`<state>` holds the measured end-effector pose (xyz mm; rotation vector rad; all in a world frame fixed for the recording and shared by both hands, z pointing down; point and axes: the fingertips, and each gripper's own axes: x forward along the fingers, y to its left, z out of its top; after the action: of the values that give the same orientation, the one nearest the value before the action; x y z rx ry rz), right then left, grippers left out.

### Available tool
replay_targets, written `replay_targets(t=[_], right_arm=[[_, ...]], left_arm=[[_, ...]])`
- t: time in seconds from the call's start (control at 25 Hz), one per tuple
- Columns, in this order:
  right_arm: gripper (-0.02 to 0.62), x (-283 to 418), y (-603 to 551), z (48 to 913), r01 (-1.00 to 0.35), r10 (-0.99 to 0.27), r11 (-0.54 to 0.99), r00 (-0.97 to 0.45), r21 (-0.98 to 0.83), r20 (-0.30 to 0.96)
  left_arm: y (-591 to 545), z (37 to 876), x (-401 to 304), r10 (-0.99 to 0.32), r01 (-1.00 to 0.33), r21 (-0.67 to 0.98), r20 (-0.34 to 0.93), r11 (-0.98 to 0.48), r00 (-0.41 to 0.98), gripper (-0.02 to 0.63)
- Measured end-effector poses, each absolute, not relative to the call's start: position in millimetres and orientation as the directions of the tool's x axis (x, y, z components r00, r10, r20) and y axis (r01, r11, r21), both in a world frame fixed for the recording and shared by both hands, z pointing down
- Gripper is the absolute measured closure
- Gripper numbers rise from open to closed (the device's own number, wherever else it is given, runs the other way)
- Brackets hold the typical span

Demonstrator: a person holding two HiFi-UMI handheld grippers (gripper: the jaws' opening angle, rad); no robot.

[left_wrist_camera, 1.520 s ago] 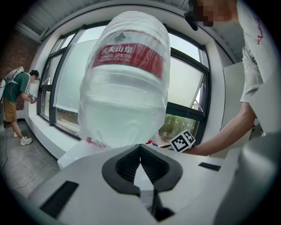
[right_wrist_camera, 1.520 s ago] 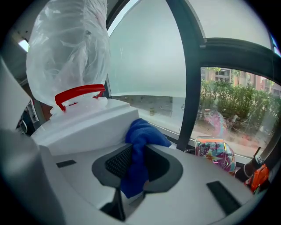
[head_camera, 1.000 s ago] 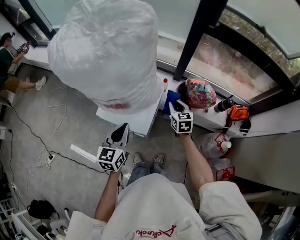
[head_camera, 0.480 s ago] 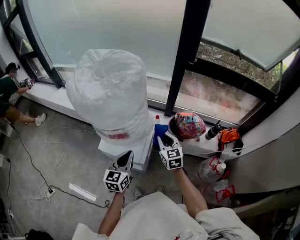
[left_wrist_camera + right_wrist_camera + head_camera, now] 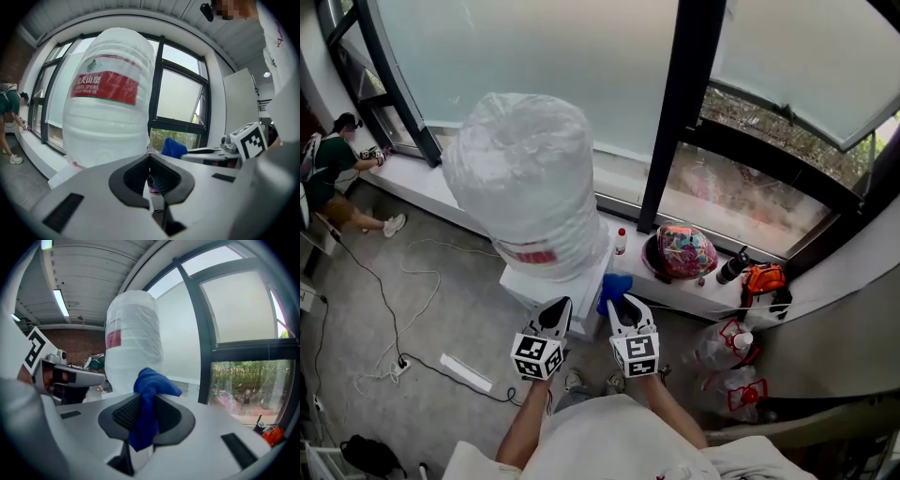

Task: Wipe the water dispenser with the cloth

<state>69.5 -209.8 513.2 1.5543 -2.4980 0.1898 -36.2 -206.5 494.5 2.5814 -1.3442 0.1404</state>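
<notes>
The water dispenser is a white box carrying a big plastic-wrapped bottle with a red label. My right gripper is shut on a blue cloth, which bunches out of its jaws just right of the dispenser's top. My left gripper sits shut and empty in front of the dispenser, its tips close below the bottle. In the right gripper view the bottle stands straight ahead.
A white window ledge runs right of the dispenser with a colourful helmet, a small red-capped bottle, a black flask and an orange bag. Cables lie on the floor. A person crouches far left.
The view has pulled back. Both grippers have come down and nearer together; the right one has moved left from the ledge by the helmet, carrying the cloth toward the dispenser.
</notes>
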Motion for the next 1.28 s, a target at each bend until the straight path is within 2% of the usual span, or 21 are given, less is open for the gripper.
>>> replay_targets(t=[0.16,0.4,0.76,1.04,1.28], right_arm=[[0.506,54.4,-179.6,514.7,-0.869,-0.845,0.494,-0.489,-0.034,0.217],[0.506,44.1,-162.2,512.7,-0.861,-0.838,0.508,-0.500,-0.023,0.218],[0.506,5.3,-112.3,505.9,-0.878,-0.859,0.478,-0.469,-0.003,0.207],[0.506,-31.0,-45.6,509.5,-0.897,-0.877,0.443,-0.435,-0.008,0.204],[0.506,-47.8,6.6,514.8,-0.896,-0.874,0.445,-0.434,-0.001,0.218]], left_arm=[[-194.4,493.4,-39.0,-0.819,-0.838,0.152,0.180,-0.523,0.544,0.595],[-168.9,489.1,-51.7,-0.832,-0.847,0.155,0.163,-0.508,0.529,0.595],[-106.4,483.4,-98.0,-0.832,-0.833,0.187,0.109,-0.520,0.544,0.595],[-35.1,492.0,-144.0,-0.822,-0.827,0.186,0.121,-0.531,0.556,0.595],[13.2,497.6,-156.2,-0.813,-0.818,0.188,0.128,-0.543,0.569,0.595]])
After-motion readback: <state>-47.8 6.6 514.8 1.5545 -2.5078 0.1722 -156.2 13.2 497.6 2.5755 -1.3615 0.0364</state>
